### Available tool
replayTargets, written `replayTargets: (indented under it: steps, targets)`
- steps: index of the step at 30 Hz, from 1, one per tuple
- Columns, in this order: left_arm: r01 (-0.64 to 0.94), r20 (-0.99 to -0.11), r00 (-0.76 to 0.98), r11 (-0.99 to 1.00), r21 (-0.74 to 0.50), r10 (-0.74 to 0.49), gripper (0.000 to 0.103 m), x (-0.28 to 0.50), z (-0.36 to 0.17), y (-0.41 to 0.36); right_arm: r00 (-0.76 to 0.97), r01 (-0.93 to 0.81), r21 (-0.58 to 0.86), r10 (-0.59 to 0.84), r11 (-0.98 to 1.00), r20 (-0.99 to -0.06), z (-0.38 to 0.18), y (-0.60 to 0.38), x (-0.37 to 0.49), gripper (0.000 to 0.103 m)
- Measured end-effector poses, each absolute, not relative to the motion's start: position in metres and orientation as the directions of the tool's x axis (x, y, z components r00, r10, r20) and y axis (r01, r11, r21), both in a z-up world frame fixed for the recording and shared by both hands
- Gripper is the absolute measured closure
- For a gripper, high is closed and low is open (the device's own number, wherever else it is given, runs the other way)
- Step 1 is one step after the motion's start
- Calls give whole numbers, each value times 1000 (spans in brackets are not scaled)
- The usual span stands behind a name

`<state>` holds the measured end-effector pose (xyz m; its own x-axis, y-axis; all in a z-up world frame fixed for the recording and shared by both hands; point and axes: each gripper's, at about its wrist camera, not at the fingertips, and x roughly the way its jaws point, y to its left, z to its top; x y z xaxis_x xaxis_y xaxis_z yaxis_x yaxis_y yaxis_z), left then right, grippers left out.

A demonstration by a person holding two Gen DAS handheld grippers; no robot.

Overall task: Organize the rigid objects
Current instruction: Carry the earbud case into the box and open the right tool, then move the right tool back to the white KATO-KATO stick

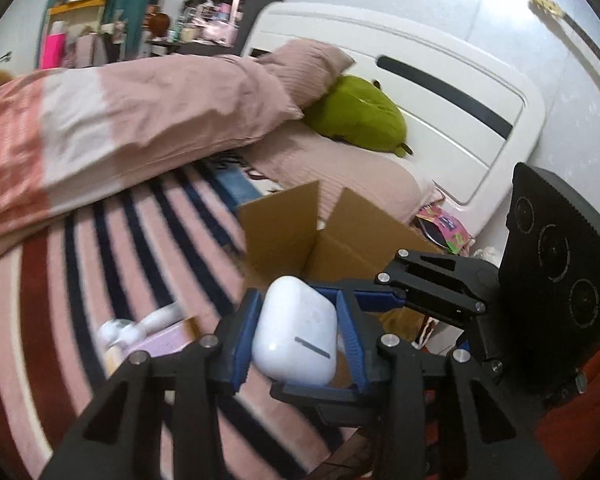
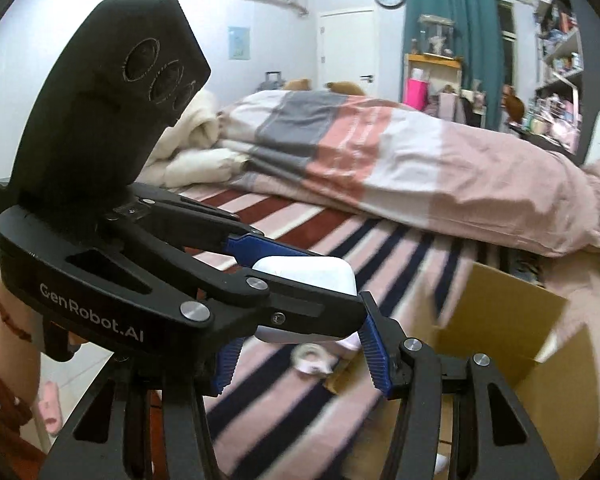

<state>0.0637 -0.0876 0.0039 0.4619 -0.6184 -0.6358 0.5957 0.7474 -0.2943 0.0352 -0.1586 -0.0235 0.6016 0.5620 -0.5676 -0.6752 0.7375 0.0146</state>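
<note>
A white earbud case (image 1: 296,330) is clamped between the blue pads of my left gripper (image 1: 298,336), held in the air above the striped bedspread, just in front of an open cardboard box (image 1: 332,240). In the right wrist view the same case (image 2: 312,276) shows between the left gripper's fingers, which cross in front of my right gripper (image 2: 300,350). My right gripper is open, its blue pads (image 2: 374,352) wide apart, just under the case and empty. The box (image 2: 496,320) lies to its right.
On the bed lie a white roll of tape (image 2: 310,358), a lilac box (image 1: 160,342), a folded pink duvet (image 1: 112,120), a green plush (image 1: 360,114) and a white headboard (image 1: 440,92). Shelves (image 2: 556,60) stand beyond the bed.
</note>
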Motion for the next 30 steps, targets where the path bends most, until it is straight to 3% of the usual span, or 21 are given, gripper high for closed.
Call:
replayTargets:
  steps: [12, 14, 15, 16, 17, 18, 19, 24, 30]
  targets:
    - [647, -739, 307, 701, -300, -600, 67, 115, -23, -192, 544, -551, 83, 433, 830, -718, -40, -259, 88, 54]
    - [647, -745, 319, 709, -280, -585, 59, 115, -24, -196, 537, -549, 71, 416, 833, -733, -43, -262, 90, 54]
    - [646, -746, 332, 715, -266, -577, 44, 114, -23, -197, 534, -545, 64, 405, 836, -742, -44, -261, 92, 53]
    - [645, -742, 348, 721, -255, -573, 30, 113, -22, -195, 529, -545, 58, 396, 837, -750, -45, -261, 93, 50]
    - [643, -734, 372, 728, -238, -568, 27, 111, -19, -194, 528, -544, 54, 393, 837, -753, -47, -259, 93, 45]
    - [645, -731, 380, 729, -230, -567, 26, 110, -18, -194, 533, -546, 56, 398, 836, -747, -46, -259, 91, 33]
    - [646, -728, 383, 728, -227, -568, 26, 109, -16, -192, 537, -550, 55, 403, 834, -741, -46, -259, 89, 30]
    - [634, -711, 419, 742, -216, -565, 25, 100, -6, -179, 537, -563, 46, 407, 825, -739, -40, -254, 80, 30]
    - [618, -679, 466, 758, -209, -567, 24, 85, 5, -145, 566, -564, 14, 399, 825, -722, -31, -241, 67, 18]
